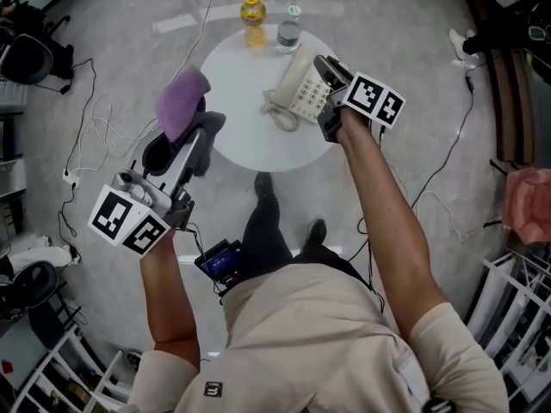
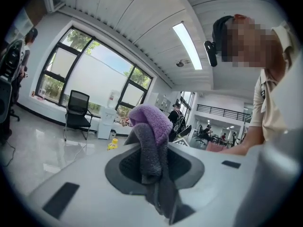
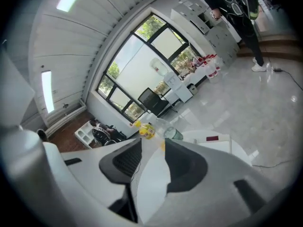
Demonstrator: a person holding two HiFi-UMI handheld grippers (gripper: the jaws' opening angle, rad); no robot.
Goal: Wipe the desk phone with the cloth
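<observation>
Jaws of the left gripper (image 2: 154, 150) pinch a purple cloth (image 2: 152, 119).

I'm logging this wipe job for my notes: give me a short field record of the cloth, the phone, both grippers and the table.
cloth: purple, bunched, held up in the air
left gripper: shut on the cloth
right gripper: jaws apart, nothing between them, over the desk phone
desk phone: white, on the round white table
also on table: yellow bottle, clear cup, beyond the phone
</observation>
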